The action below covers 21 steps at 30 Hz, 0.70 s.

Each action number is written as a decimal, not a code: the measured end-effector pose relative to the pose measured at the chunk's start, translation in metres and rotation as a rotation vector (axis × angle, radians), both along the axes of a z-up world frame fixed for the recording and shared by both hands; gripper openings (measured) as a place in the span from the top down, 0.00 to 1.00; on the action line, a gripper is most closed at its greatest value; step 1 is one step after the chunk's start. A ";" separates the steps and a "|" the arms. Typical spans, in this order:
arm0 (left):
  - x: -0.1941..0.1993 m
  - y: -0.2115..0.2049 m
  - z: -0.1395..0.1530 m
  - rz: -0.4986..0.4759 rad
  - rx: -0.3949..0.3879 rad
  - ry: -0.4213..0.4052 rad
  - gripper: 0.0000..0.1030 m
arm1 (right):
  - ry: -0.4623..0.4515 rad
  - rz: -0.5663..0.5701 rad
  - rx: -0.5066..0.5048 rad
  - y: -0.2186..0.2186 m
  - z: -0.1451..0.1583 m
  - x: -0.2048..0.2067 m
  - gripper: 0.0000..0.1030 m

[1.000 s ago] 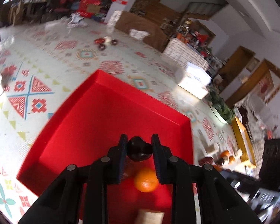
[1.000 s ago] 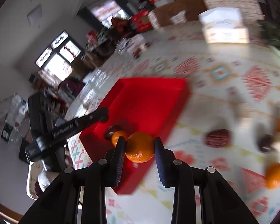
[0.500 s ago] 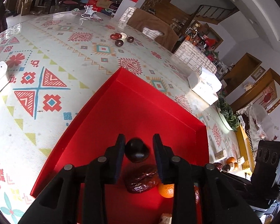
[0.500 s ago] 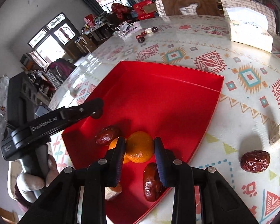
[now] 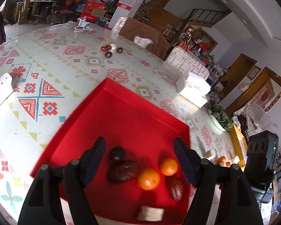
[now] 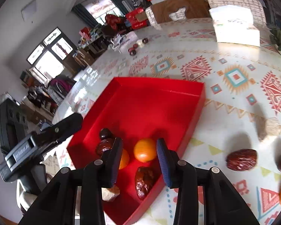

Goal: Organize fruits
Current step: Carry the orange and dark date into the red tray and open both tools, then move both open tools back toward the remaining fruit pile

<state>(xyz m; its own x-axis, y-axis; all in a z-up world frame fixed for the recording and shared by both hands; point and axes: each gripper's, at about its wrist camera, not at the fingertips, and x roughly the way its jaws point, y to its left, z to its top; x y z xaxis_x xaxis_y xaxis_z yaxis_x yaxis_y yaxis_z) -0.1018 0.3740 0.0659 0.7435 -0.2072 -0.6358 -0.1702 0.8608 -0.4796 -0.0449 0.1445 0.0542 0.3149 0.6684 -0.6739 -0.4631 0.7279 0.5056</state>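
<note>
Fruits lie in the shallow red cardboard tray (image 5: 121, 116). Left wrist view: your left gripper (image 5: 140, 150) is opening, empty; a dark round fruit (image 5: 117, 153) lies at seven o'clock. Right wrist view: your right gripper (image 6: 139, 154) is opening around a round orange tangerine (image 6: 145, 150), pads clear of it.

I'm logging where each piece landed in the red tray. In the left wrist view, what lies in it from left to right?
Small dark round fruit → large wrinkled date → nearer orange → farther orange → reddish date. I leave out the pale piece at the near edge, since it sits below several of these.
</note>
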 end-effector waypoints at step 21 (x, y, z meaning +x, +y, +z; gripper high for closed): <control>0.013 -0.170 0.006 -0.250 0.081 0.024 0.18 | -0.030 -0.335 -0.038 -0.226 -0.010 -0.031 0.49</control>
